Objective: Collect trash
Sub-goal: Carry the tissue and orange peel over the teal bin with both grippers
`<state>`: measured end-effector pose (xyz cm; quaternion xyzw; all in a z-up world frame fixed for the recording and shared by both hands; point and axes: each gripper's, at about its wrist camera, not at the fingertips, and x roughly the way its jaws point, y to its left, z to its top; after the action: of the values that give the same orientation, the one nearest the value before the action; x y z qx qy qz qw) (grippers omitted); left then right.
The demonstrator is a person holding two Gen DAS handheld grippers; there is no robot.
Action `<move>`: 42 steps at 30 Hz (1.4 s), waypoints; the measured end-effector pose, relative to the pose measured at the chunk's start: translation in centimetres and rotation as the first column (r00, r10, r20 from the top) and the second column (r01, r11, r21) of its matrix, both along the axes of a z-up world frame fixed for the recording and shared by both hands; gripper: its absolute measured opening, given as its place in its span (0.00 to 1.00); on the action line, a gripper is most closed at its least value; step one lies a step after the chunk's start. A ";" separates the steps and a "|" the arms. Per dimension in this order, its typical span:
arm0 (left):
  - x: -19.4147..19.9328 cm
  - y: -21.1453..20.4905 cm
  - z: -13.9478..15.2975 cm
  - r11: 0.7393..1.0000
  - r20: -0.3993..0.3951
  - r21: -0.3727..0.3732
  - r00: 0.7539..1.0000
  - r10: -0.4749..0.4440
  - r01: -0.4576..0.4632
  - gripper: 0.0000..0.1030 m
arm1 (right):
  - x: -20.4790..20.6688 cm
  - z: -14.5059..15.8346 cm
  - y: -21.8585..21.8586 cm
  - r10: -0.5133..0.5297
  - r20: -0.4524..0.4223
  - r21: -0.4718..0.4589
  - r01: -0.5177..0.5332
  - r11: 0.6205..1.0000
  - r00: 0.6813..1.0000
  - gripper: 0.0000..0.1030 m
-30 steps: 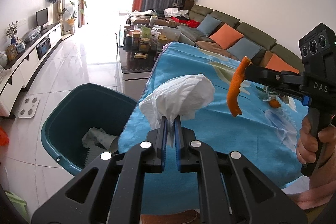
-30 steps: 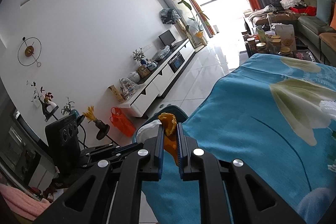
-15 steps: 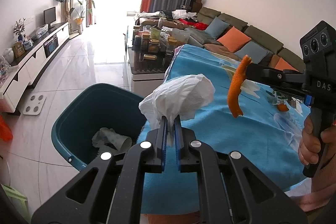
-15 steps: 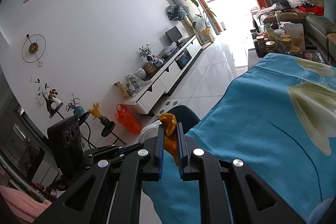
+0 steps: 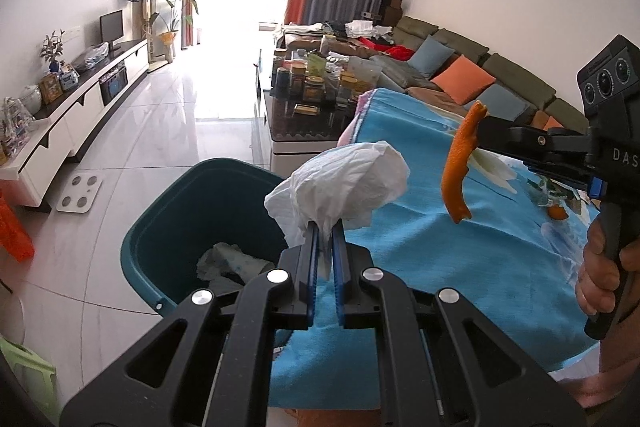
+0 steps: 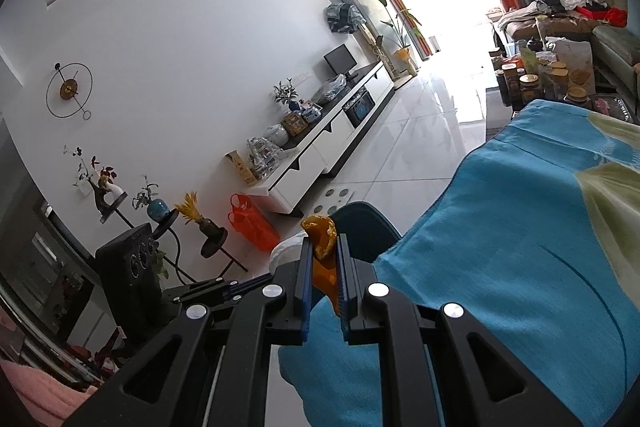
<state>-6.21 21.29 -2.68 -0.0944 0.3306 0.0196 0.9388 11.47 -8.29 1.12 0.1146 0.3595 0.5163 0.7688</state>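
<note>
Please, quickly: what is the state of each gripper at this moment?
Left gripper: closed on the white tissue.
Right gripper: closed on the orange peel.

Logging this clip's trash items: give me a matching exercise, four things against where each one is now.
Things:
1. white tissue
2. orange peel strip
3. grey crumpled paper
4. teal bin

Places:
A. on the floor beside the table
B. in the right gripper
C. inside the bin
D. in the left gripper

Pairs: 1-D, 2-B, 3-C, 4-A
</note>
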 end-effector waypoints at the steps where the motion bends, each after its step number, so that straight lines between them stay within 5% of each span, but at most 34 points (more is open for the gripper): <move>1: 0.0 0.2 0.0 1.000 -0.001 0.002 1.000 0.004 -0.004 0.07 | 0.1 0.0 0.1 0.002 -0.002 0.000 -0.002 1.000 1.000 0.10; 42: 0.3 2.3 -1.7 0.993 -0.048 0.014 0.992 0.120 -0.119 0.07 | 1.3 -1.2 6.5 0.060 -0.031 -0.030 -0.061 0.998 0.998 0.10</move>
<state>-5.95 23.63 -4.42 -0.1083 0.3473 0.0799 0.9281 12.80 -1.77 -0.10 0.0997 0.3824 0.5322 0.7488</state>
